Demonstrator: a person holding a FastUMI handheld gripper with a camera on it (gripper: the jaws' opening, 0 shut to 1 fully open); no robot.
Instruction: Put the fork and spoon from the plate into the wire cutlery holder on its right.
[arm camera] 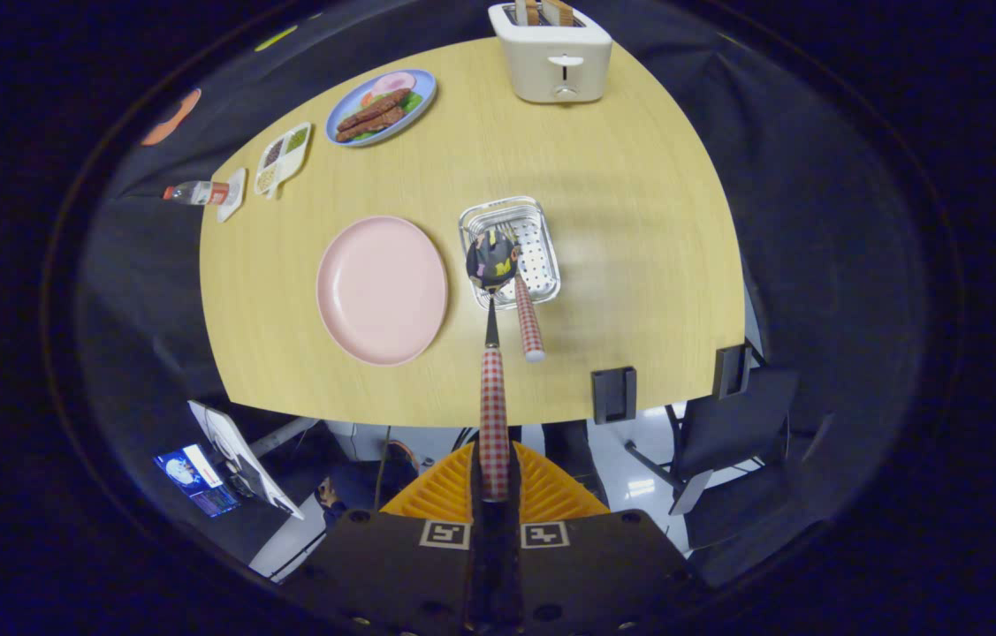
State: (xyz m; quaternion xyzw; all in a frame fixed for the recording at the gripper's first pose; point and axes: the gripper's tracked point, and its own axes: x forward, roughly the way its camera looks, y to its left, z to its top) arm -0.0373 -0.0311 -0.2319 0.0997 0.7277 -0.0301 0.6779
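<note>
1. Gripper view, nearest first: my tool [494, 481] is clenched on the checked handle of the spoon [493, 353], one finger pressing on each side; the handle's lower end is hidden between the two fingers.
2. The spoon runs straight ahead from my fingers, out over the near edge of the surface [621, 265]; its dark bowl hangs over the near-left corner of the wire cutlery holder [511, 249]. I cannot tell whether the bowl touches the holder's rim.
3. One fork [524, 305] already lies in the holder, its tines inside the basket, partly hidden behind the spoon's bowl, and its checked handle sticks out over the near rim toward me, just right of the spoon.
4. One pink plate [381, 290] sits just left of the holder, bare.
5. Two dark clamps [613, 395] grip the near edge of the surface, to the right of my fingers.
6. Below that edge, a screen [195, 481] and a chair [710, 433] show, both partly cut off and hard to make out.
7. Farther off to the left: one divided tray [283, 157] of small foods, too small to identify, and one bottle [195, 192] lying on its side at the edge.
8. Beyond: one blue plate [381, 107] with sausages and greens.
9. Farthest: one pale toaster [553, 49] with two slices in it, its top cut off.
</note>
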